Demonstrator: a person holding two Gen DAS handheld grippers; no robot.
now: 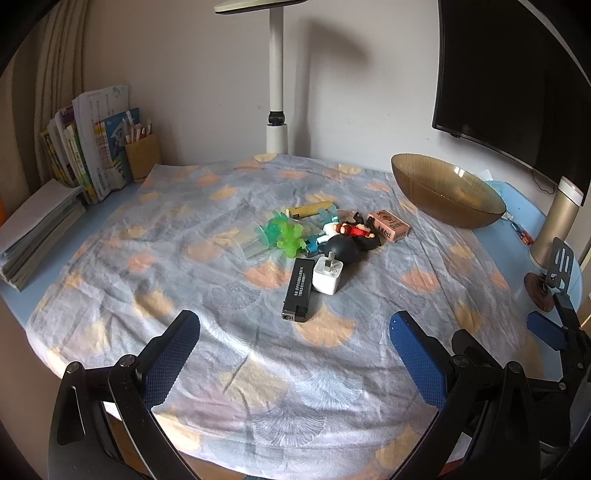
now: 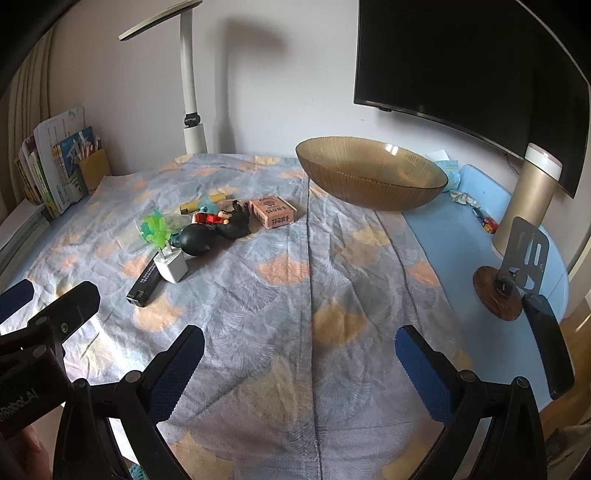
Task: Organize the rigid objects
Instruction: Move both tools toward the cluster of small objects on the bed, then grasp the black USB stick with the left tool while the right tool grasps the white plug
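**Both grippers open above the cloth, clutter untouched**

The left gripper (image 1: pixel 295 354) and right gripper (image 2: pixel 299 365) hover with jaws spread wide, holding nothing. Far ahead a small pile lies: white charger (image 1: pixel 328 275), black lighter (image 1: pixel 298 290), pink box (image 2: pixel 272 211). Only the right wrist view shows inside the amber glass bowl (image 2: pixel 373 181), far right of the pile.

Cut off at the top edge of both views: lamp head (image 1: pixel 258 5) and dark screen (image 2: pixel 469 62); half buried in the toy pile (image 1: pixel 314 232): yellow tube (image 1: pixel 310 211) and blue piece (image 1: pixel 314 248); too small to read: print on the pink box (image 2: pixel 274 212).
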